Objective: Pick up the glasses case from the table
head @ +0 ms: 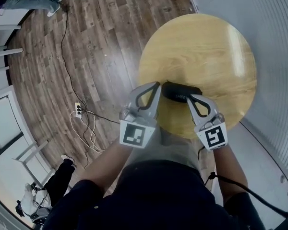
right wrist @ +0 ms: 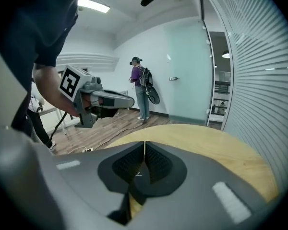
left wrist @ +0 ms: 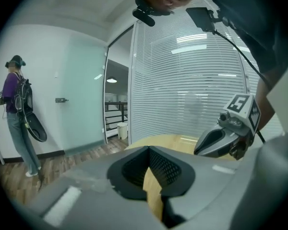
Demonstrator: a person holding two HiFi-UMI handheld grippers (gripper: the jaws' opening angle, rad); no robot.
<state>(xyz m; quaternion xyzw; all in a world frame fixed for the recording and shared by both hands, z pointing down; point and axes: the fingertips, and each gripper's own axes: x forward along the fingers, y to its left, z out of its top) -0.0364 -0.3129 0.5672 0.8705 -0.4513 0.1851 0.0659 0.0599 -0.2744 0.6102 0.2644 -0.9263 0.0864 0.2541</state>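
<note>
lying flat, glasses case (black, oblong, rounded)

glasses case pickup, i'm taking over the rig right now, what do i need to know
Left claw: shut, empty, by the left end of the glasses case.
Right claw: shut, empty, by its right end.
Case: on the round table, near the edge closest to the person, between the claws.
Done: nothing gripped yet.
Left: open a claw, close on the case, lift.
</note>
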